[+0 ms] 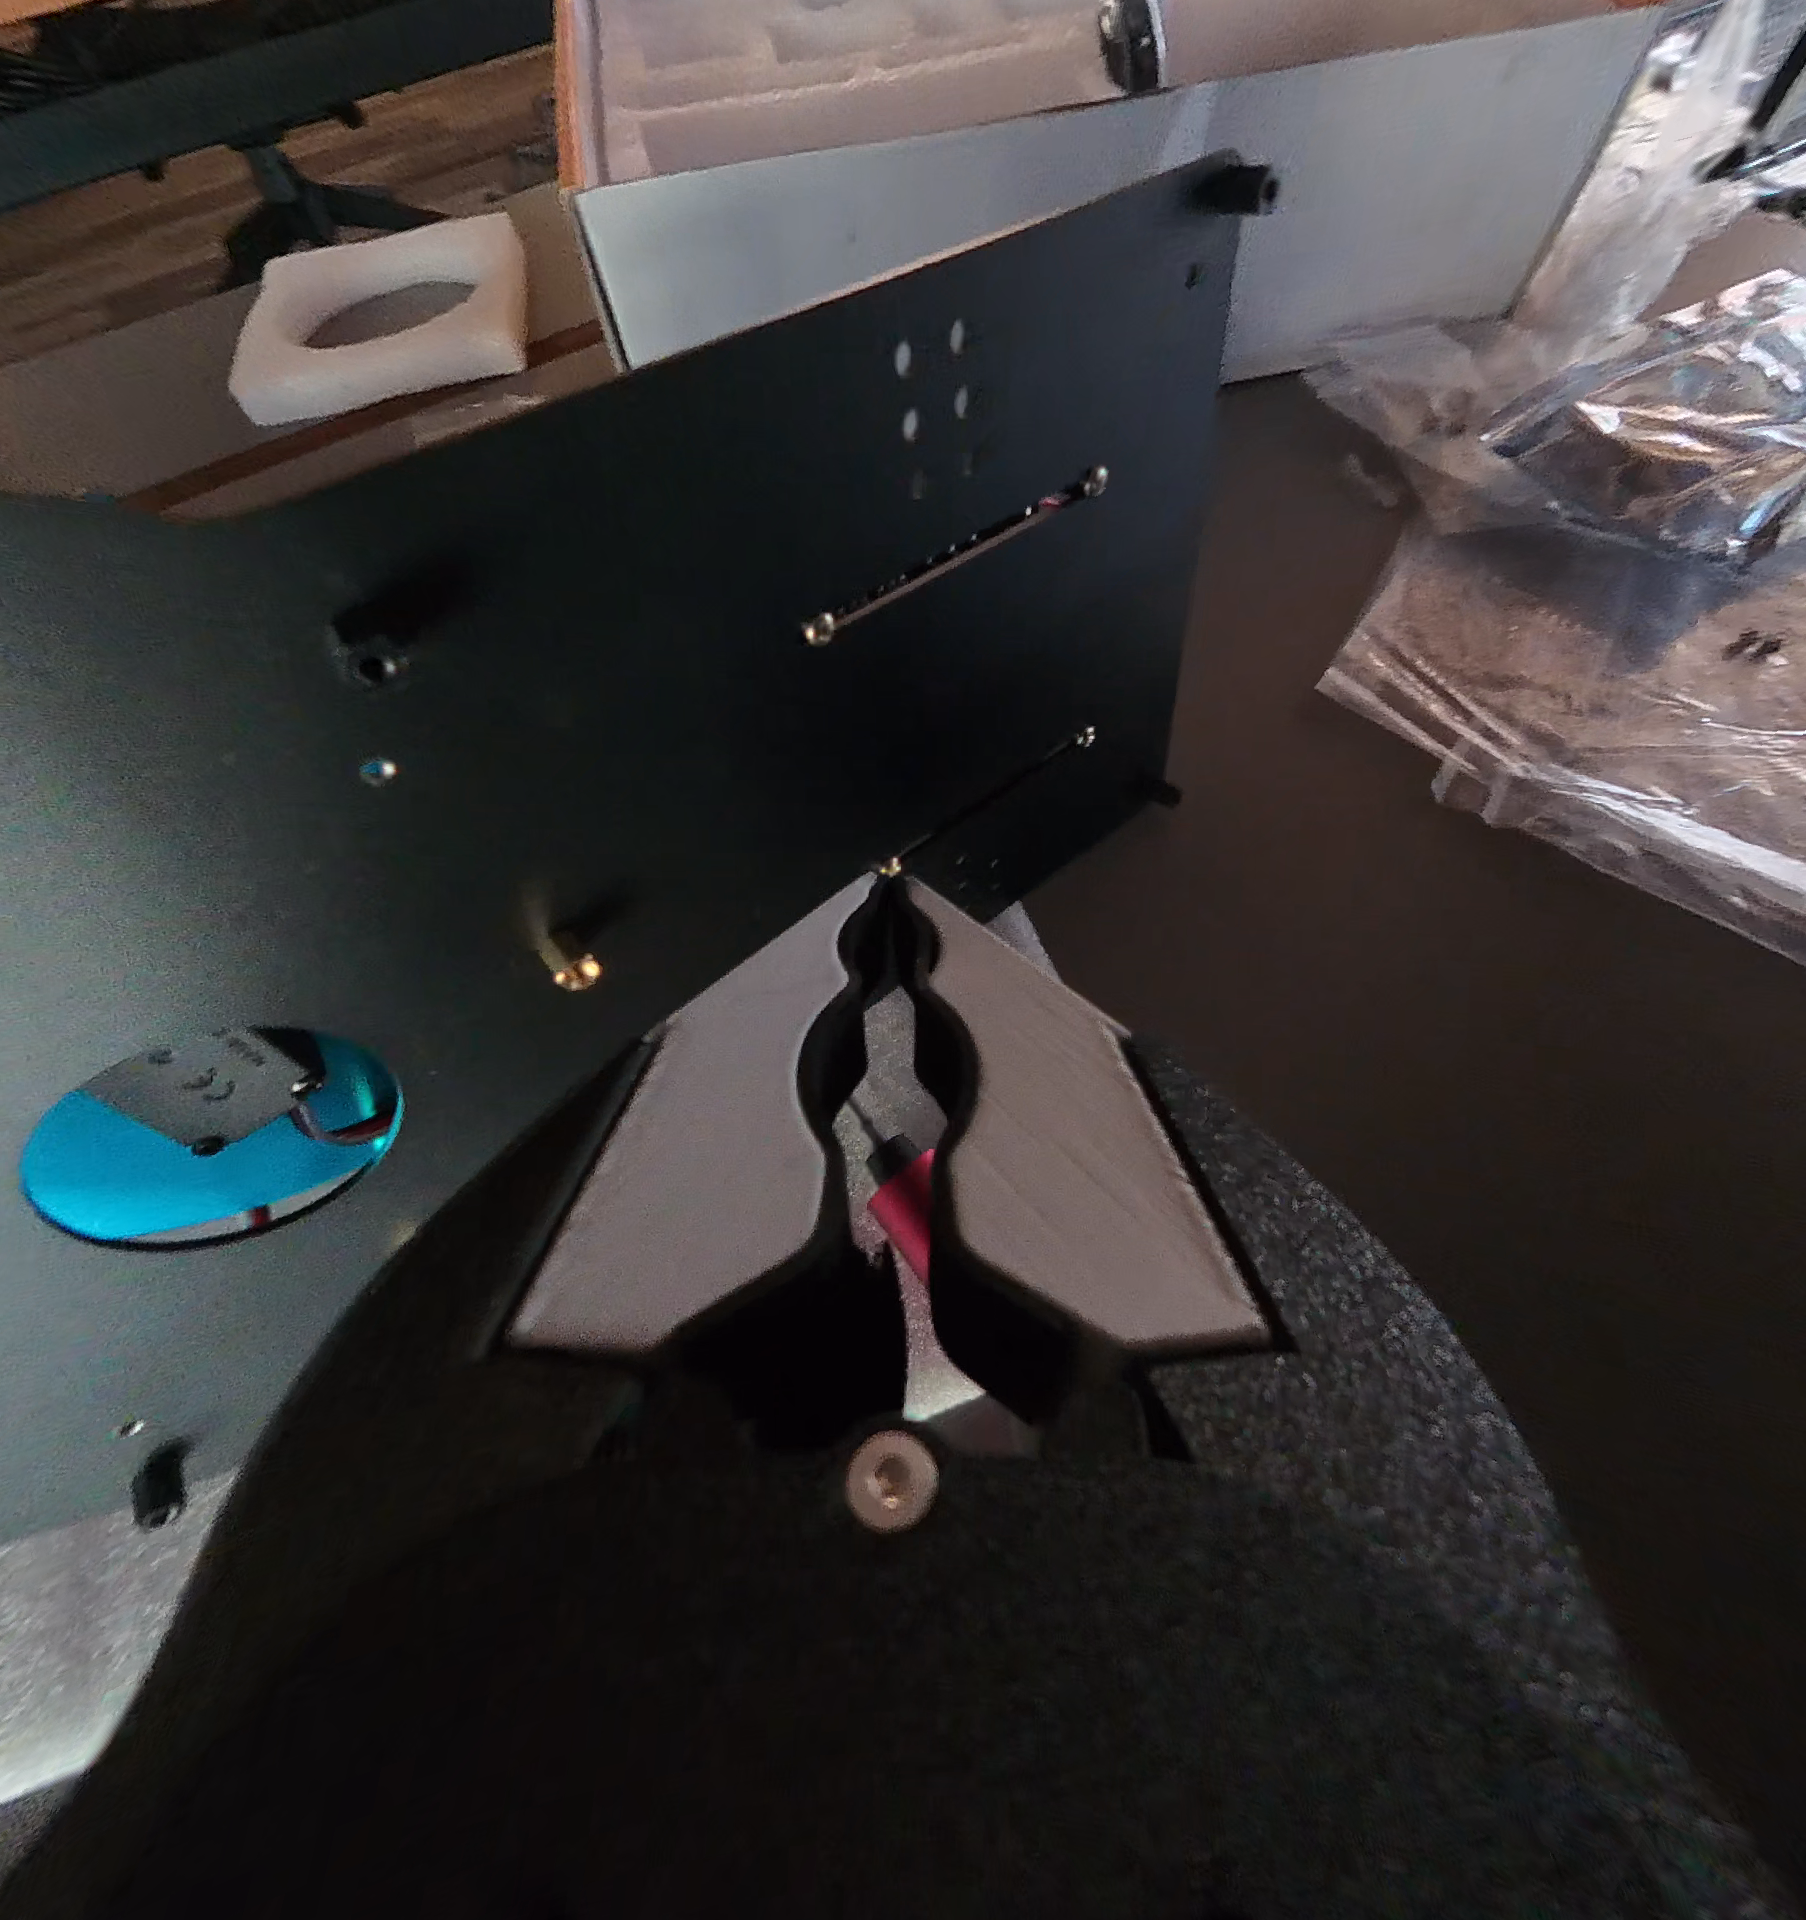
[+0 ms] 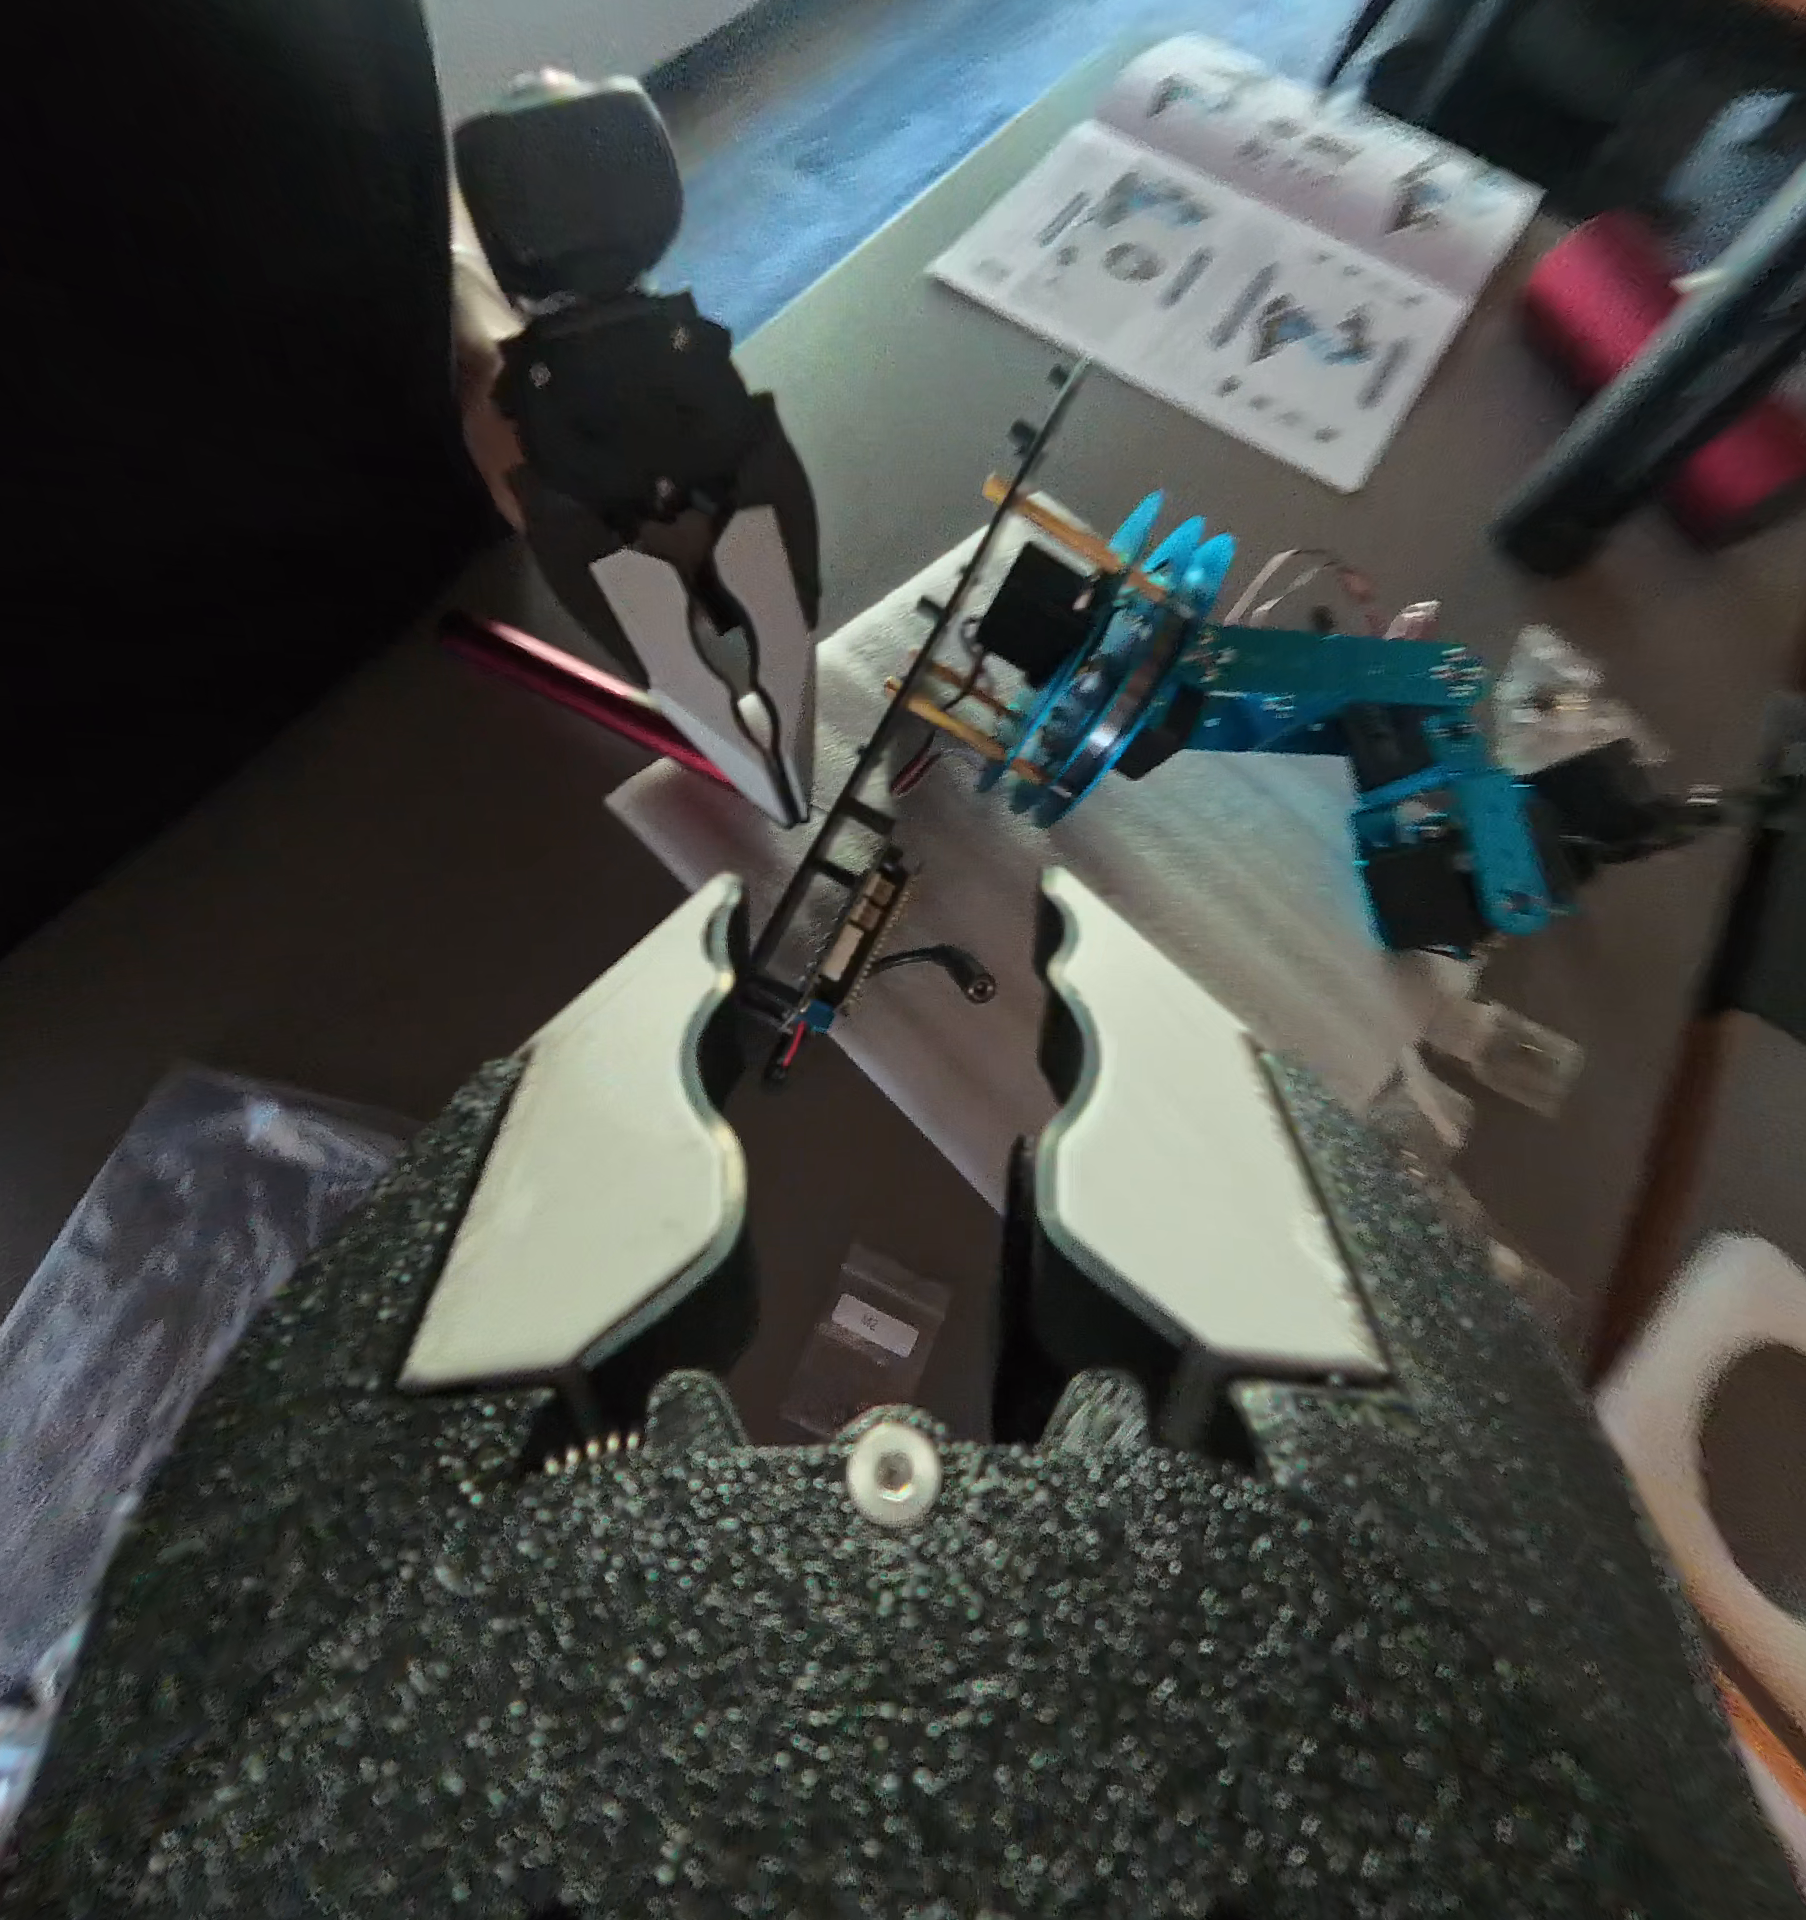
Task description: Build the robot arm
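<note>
- The left gripper (image 1: 891, 883) has its fingers pressed together, and a red-handled screwdriver (image 1: 904, 1195) is pinched between them; its thin shaft runs up the gap to the fingertips.
- The screwdriver's tip meets a small brass screw (image 1: 886, 864) on the black base plate (image 1: 670, 582), at the near end of a narrow slot.
- That black base plate stands tilted up on edge rather than lying flat. It carries black standoffs, a brass post (image 1: 572, 961), a cluster of small holes and a round cut-out showing a blue disc (image 1: 213, 1138).
- From the right wrist view, the plate is seen edge-on (image 2: 883, 769), with a blue robot arm (image 2: 1335, 707) mounted on its far side by brass spacers, reaching out sideways over white foam sheet (image 2: 1190, 883).
- The right gripper (image 2: 891, 894) is spread wide. Its left finger (image 2: 608, 1143) sits right against the plate's lower end; whether it truly touches is hard to tell through the blur. Its right finger is clear of everything.
- The left gripper also shows in that view, nose down against the plate's edge.
- On the dark bench (image 2: 359, 935) lies a small clear bag (image 2: 868, 1340) between the right gripper's fingers, crinkled silver packaging (image 1: 1657, 436), and an open instruction booklet (image 2: 1242, 260).
- A white foam block with an oval hole (image 1: 379, 322) sits beside an open cardboard box (image 1: 878, 229) behind the plate.
</note>
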Demonstrator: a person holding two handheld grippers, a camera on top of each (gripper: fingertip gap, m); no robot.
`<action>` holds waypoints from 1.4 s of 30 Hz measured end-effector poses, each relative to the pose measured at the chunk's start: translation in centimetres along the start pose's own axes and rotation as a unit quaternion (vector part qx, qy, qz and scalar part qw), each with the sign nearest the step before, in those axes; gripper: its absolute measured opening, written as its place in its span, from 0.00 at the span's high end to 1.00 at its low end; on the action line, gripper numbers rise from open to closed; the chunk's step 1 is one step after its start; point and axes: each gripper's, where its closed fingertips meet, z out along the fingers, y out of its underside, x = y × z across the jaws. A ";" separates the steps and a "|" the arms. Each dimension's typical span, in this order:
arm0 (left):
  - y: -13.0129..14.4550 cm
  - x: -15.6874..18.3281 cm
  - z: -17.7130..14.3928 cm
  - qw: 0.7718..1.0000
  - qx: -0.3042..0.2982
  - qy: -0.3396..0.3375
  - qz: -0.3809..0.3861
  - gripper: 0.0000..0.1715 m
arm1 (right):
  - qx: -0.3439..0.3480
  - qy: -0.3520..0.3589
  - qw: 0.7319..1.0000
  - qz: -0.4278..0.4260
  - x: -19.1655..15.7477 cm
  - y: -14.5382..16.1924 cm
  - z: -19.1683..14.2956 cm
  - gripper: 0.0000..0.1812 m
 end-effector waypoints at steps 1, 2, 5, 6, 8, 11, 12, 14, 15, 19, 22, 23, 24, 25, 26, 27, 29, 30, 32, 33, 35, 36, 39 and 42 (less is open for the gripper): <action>0.1 -0.1 -0.1 1.000 -0.001 -0.011 0.000 1.00 | -0.003 -0.041 0.999 0.010 0.2 0.3 0.5 0.75; 0.1 -0.1 -0.2 1.000 0.003 -0.018 -0.005 1.00 | -0.002 -0.076 0.997 0.032 0.2 0.4 1.0 0.76; 0.2 -0.2 -0.5 0.999 0.023 -0.025 -0.019 1.00 | 0.001 -0.128 0.984 0.127 0.0 0.0 2.2 0.71; 0.1 -0.2 -0.5 0.999 0.033 -0.022 -0.021 1.00 | -0.008 -0.106 0.985 0.133 0.0 0.4 2.5 0.74; 0.2 -0.2 -0.3 0.999 0.035 -0.010 -0.014 1.00 | 0.021 -0.049 0.989 0.137 -0.5 0.5 2.4 0.73; 0.4 0.7 0.3 0.999 0.018 0.035 -0.001 1.00 | 0.063 0.071 0.980 0.173 -1.5 1.6 1.4 0.69; 0.4 0.9 0.5 0.999 0.017 0.045 0.006 1.00 | 0.075 0.099 0.975 0.185 -2.2 2.1 1.0 0.69; 0.3 1.0 1.1 0.999 0.014 0.048 0.018 1.00 | 0.104 0.147 0.961 0.211 -3.5 3.0 0.4 0.68; 0.3 0.9 1.4 0.999 0.011 0.046 0.022 1.00 | 0.123 0.168 0.951 0.228 -4.0 3.4 0.2 0.68; 0.5 0.9 1.9 0.998 -0.004 0.049 0.031 1.00 | 0.172 0.208 0.913 0.307 -5.5 5.5 0.1 0.70; 1.2 0.5 1.5 0.997 -0.018 0.035 0.059 1.00 | 0.226 0.218 0.886 0.341 -5.8 5.5 -0.3 0.75; 1.1 0.3 1.4 0.997 -0.015 0.034 0.064 1.00 | 0.234 0.217 0.882 0.347 -5.7 5.6 -0.3 0.75; 1.1 0.2 1.3 0.998 -0.015 0.033 0.059 1.00 | 0.230 0.217 0.882 0.350 -5.7 5.9 0.0 0.74; 1.0 0.1 1.3 0.998 -0.014 0.037 0.047 1.00 | 0.220 0.217 0.884 0.351 -5.6 6.3 0.5 0.74; 0.8 0.1 1.3 0.998 -0.013 0.042 0.034 1.00 | 0.207 0.217 0.887 0.351 -5.6 6.8 1.0 0.72; 0.8 0.2 1.3 0.999 -0.013 0.046 0.025 1.00 | 0.196 0.212 0.890 0.353 -5.6 7.3 1.5 0.71; 0.9 0.2 1.3 0.998 -0.010 0.051 0.029 1.00 | 0.185 0.196 0.892 0.363 -5.7 7.8 2.3 0.71; 0.9 0.3 1.3 0.998 -0.009 0.055 0.033 1.00 | 0.184 0.189 0.892 0.367 -5.8 7.8 2.6 0.71; 0.5 0.6 1.2 0.997 -0.003 0.064 0.034 1.00 | 0.188 0.183 0.892 0.368 -5.8 7.7 2.7 0.71; 0.2 0.9 1.2 0.997 0.004 0.070 0.031 1.00 | 0.190 0.185 0.892 0.365 -5.8 7.6 2.7 0.72; 0.1 1.0 1.4 0.997 0.006 0.067 0.030 1.00 | 0.192 0.191 0.891 0.364 -5.6 7.7 2.6 0.72; 0.2 0.8 1.5 0.998 0.002 0.062 0.034 1.00 | 0.191 0.192 0.890 0.367 -5.6 7.7 2.7 0.72; 0.4 0.6 1.4 0.997 0.000 0.060 0.039 1.00 | 0.190 0.190 0.889 0.370 -6.2 7.9 3.0 0.72; 0.4 0.1 1.1 0.998 0.003 0.045 0.042 1.00 | 0.206 0.188 0.883 0.377 -6.6 7.8 2.7 0.71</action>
